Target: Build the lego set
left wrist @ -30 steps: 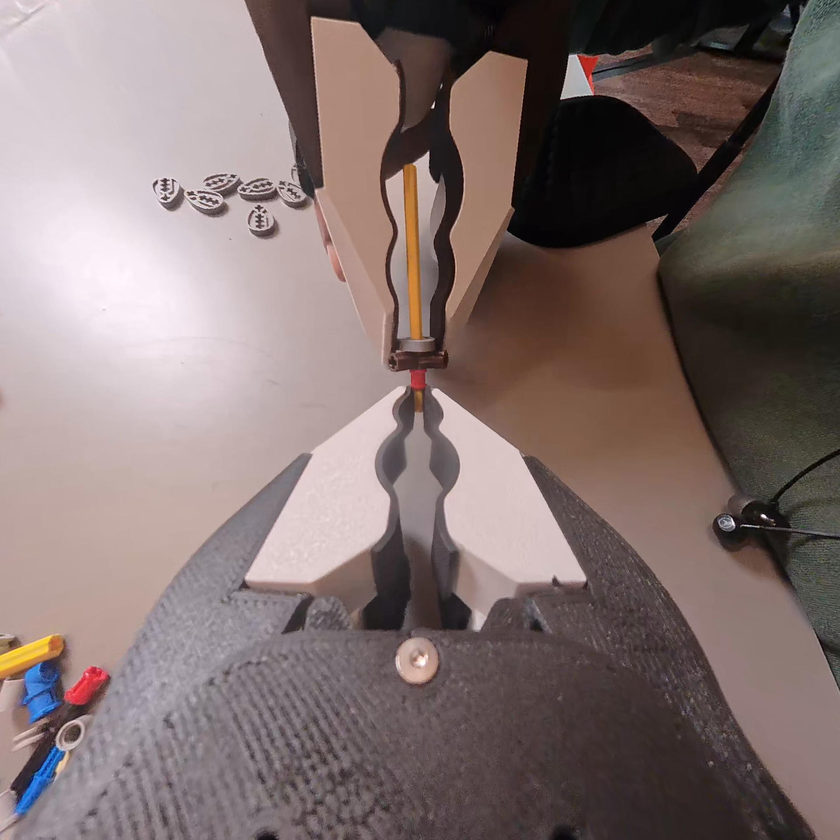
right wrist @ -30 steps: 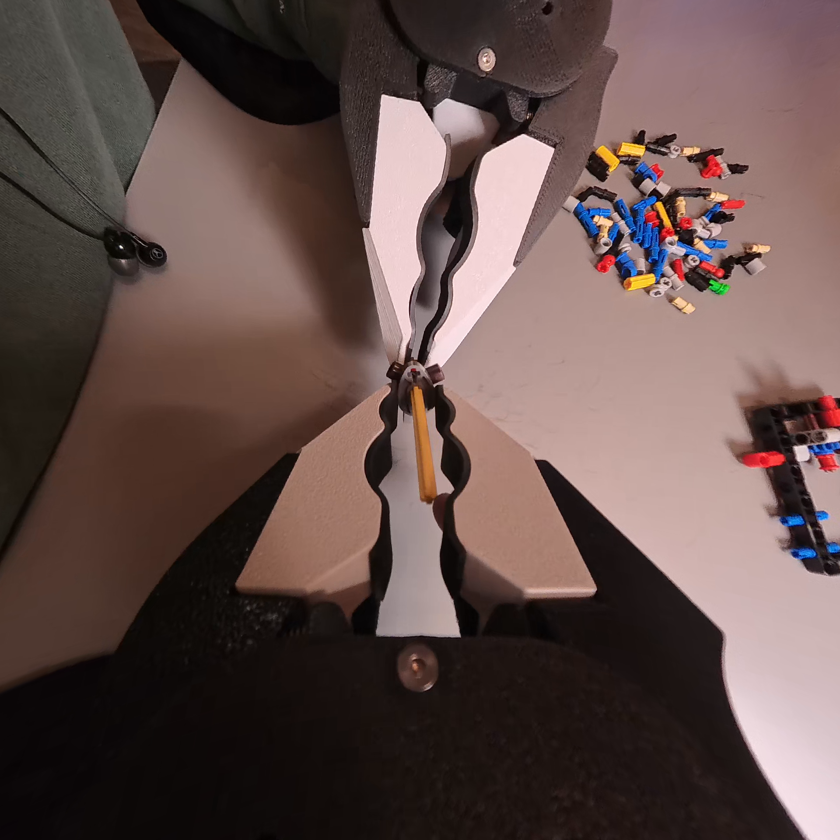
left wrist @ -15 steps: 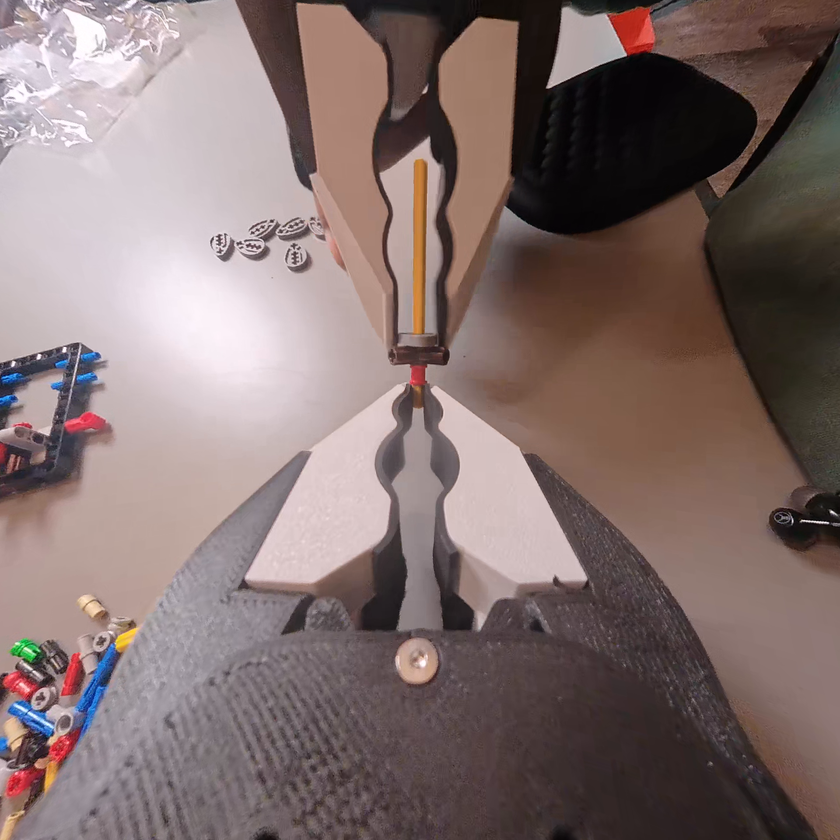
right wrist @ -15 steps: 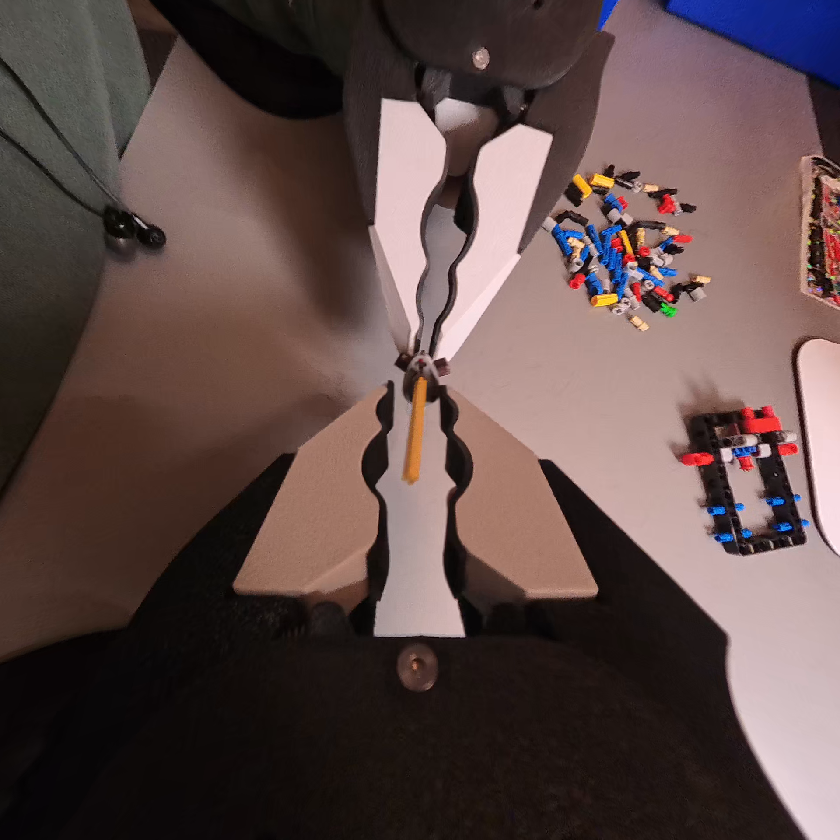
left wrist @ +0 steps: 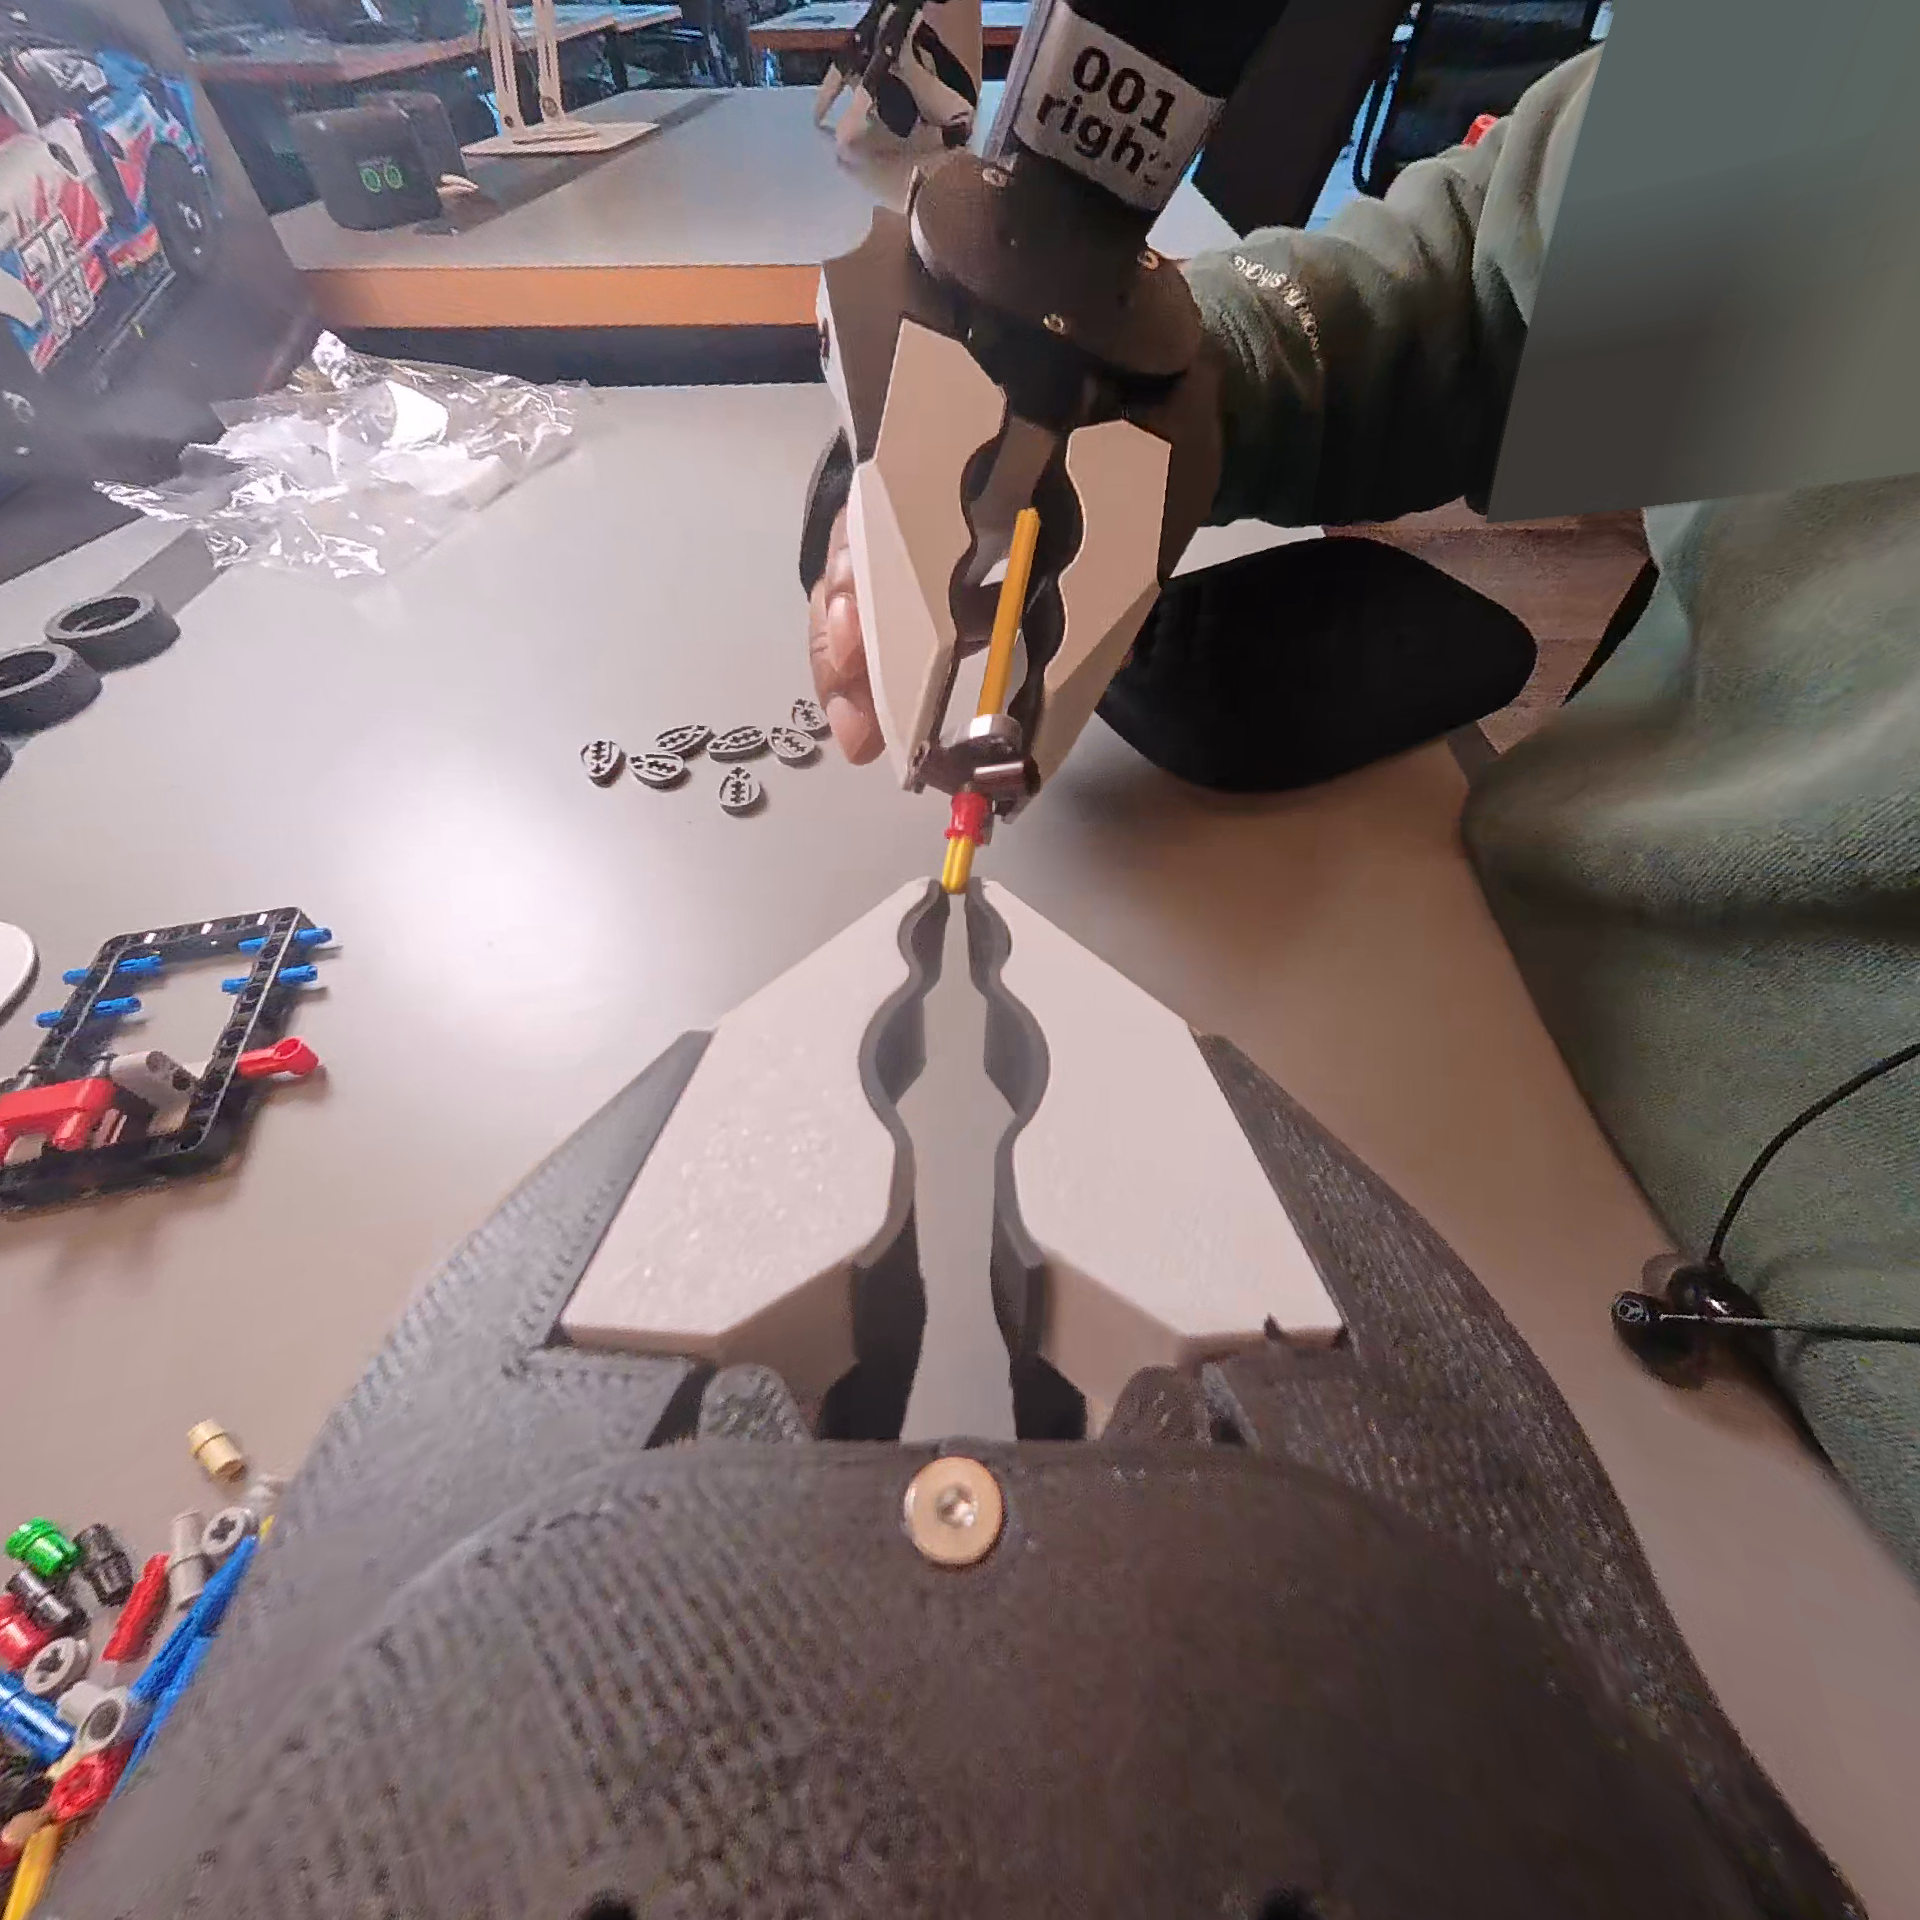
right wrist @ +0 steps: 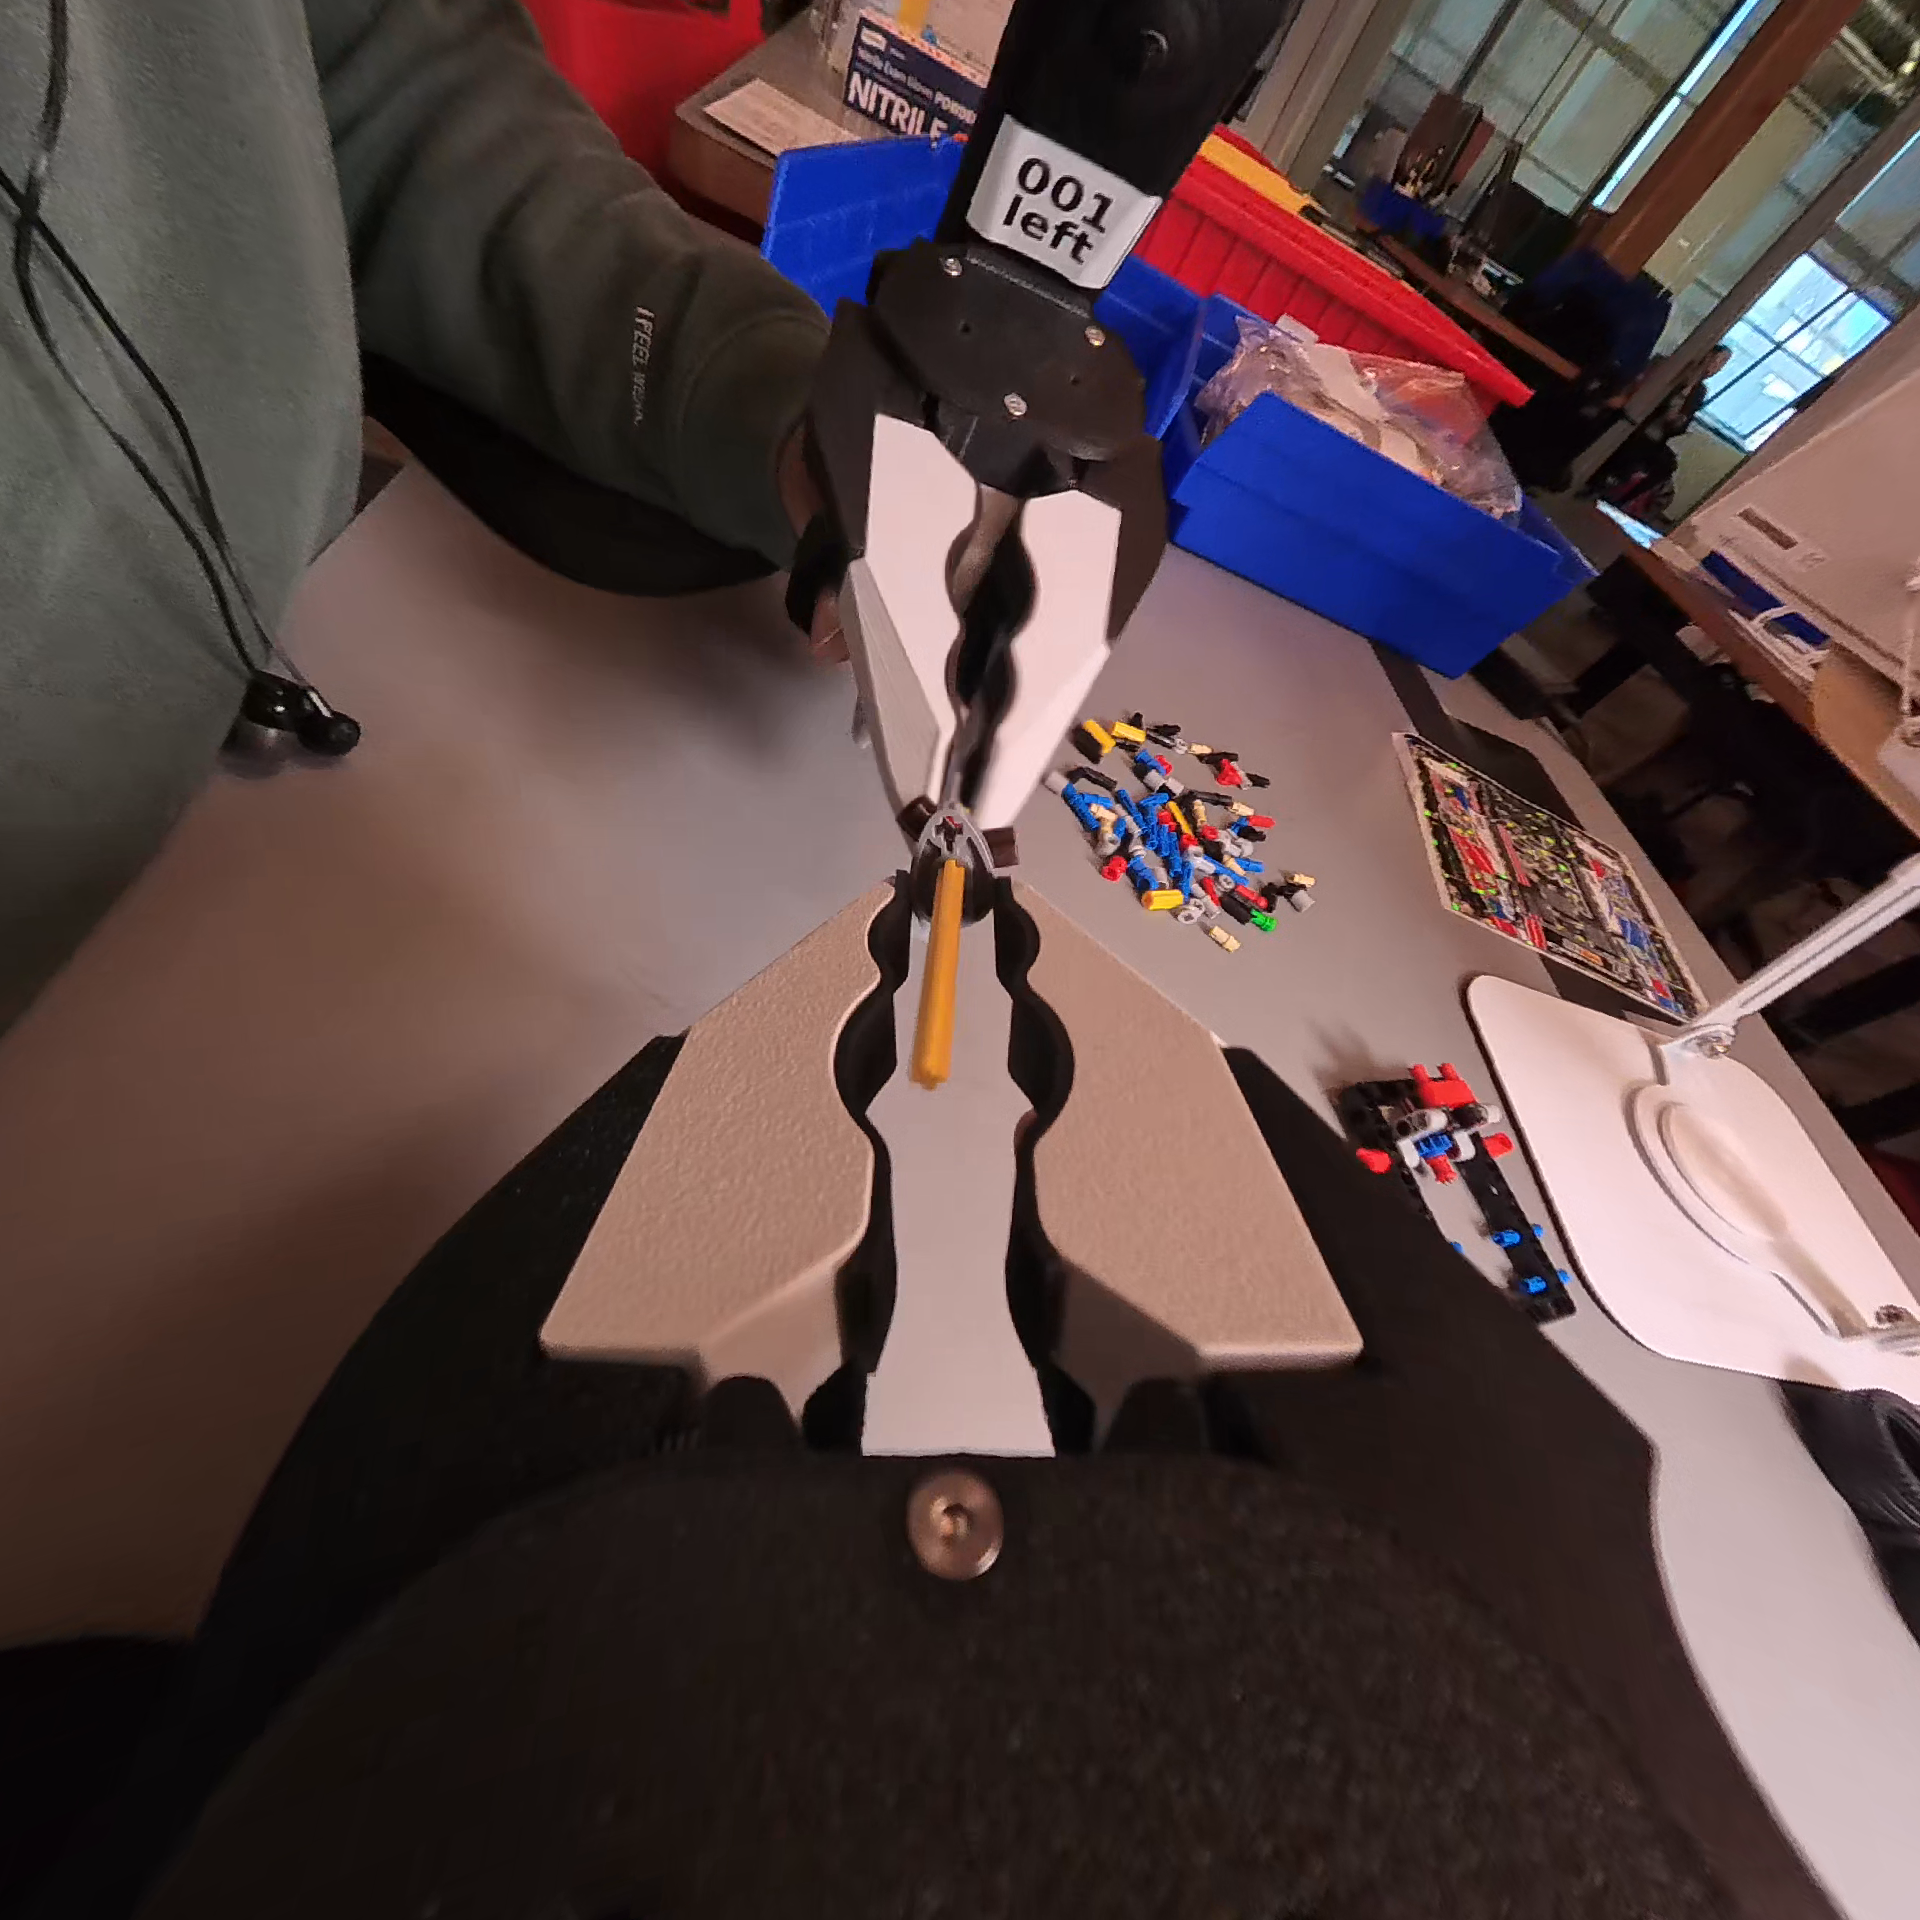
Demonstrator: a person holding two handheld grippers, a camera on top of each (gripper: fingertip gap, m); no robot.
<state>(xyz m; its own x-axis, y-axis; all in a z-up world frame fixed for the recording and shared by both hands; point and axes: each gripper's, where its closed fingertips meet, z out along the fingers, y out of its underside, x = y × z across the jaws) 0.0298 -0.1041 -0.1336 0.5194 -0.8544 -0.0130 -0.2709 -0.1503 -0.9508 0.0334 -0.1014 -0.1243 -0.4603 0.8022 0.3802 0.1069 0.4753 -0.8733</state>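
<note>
Yellow axle (left wrist: 1000, 636) (red bush and grey collar threaded on) spans both grippers: left gripper (left wrist: 956, 902) pinches its near tip, right gripper (left wrist: 971, 774) clamps the collar end, axis running near-to-far.

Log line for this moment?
left gripper: shut on yellow axle tip | right gripper: shut on brown connector | axle threaded through | frame: on table

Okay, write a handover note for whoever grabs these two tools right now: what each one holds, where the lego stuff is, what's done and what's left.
Left tool: shut on the tip of the yellow axle.
Right tool: shut at the dark connector on that axle; a grey bush and a red bush also sit there.
On the table: black frame, partly built; loose parts pile; instruction sheet.
Left: finish the axle piece, fit it, continue the build.
</note>
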